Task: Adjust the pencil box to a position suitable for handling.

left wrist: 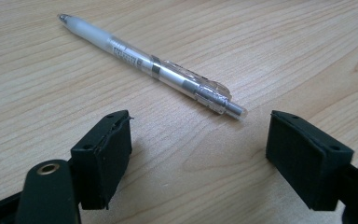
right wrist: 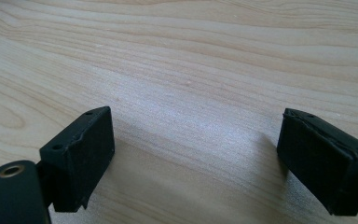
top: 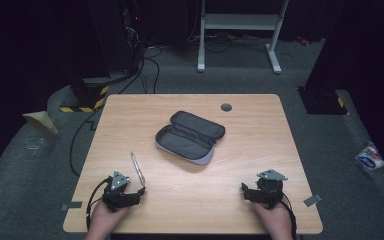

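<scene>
Pen [left wrist: 151,65] label unreadable, ahead of open left gripper [left wrist: 198,154].

Dark room, grey carpet [top: 330,150], white frame [top: 240,22] behind wooden table [top: 260,150].

Room: I see the high view dim and soft, with darkness beyond the lit table [top: 260,125].
Light: from overhead, leaving a pale sheen on the wood in the right gripper view.
Shadows: short and soft beneath the pads [right wrist: 81,154].
Focus: the pen [left wrist: 149,63] is fairly sharp and the pads' near ends blur.
</scene>
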